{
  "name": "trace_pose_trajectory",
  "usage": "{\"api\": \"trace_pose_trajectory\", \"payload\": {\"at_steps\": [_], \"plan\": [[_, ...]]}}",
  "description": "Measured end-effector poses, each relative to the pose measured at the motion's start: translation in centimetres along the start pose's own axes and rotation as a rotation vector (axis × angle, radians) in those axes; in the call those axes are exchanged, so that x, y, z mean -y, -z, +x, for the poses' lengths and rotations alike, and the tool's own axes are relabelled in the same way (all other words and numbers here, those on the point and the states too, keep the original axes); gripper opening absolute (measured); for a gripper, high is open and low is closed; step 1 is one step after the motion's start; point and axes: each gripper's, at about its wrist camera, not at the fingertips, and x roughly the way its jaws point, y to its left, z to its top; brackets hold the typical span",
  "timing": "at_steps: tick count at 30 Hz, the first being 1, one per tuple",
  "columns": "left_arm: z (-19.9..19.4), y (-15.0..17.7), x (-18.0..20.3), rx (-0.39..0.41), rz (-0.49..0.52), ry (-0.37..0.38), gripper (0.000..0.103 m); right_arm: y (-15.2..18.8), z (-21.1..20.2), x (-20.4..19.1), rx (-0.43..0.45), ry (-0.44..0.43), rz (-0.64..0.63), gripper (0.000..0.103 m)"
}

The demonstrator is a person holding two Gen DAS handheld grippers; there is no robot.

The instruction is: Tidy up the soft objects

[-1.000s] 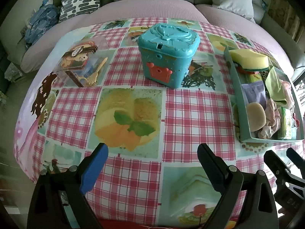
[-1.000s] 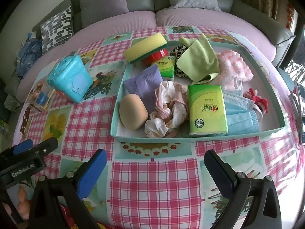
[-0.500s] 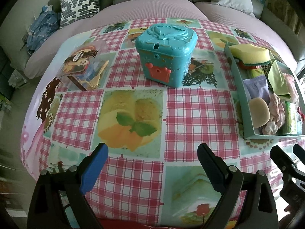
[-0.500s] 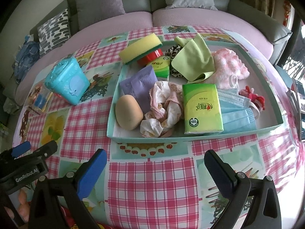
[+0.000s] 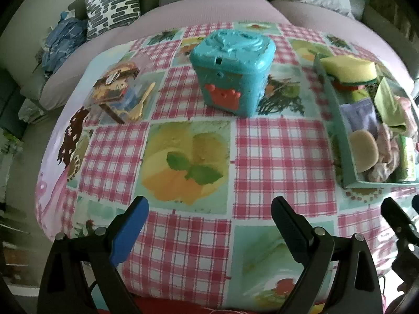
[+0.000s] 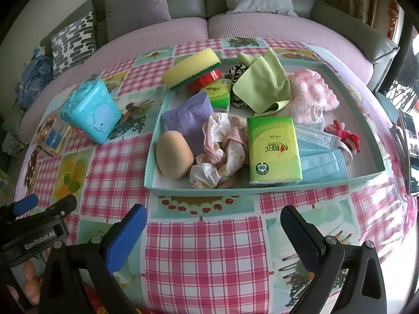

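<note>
A teal tray on the checked tablecloth holds several soft things: a yellow sponge, a green cloth, a pink fluffy cloth, a purple pack, a tan puff, a crumpled pink cloth, a green tissue pack and blue masks. My right gripper is open and empty, just in front of the tray. My left gripper is open and empty over the tablecloth, left of the tray.
A teal lidded box stands at the table's middle, also in the right wrist view. A clear box of small items lies at the far left. A sofa with cushions curves behind the table. A phone lies at the right edge.
Both grippers have drawn back a little toward the near edge of the table, so the tray and box look slightly farther. Nothing was picked up or released.
</note>
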Motion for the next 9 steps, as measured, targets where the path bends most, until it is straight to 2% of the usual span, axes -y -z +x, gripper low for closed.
{"api": "trace_pose_trajectory", "payload": {"at_steps": [4, 9], "plan": [[0.41, 0.0, -0.2, -0.02, -0.01, -0.006, 0.095, -0.03, 0.02, 0.01, 0.001, 0.0, -0.002, 0.103], [-0.32, 0.03, -0.34, 0.022, -0.01, -0.003, 0.095, 0.03, -0.07, 0.0, 0.004, 0.0, 0.0, 0.103]]}}
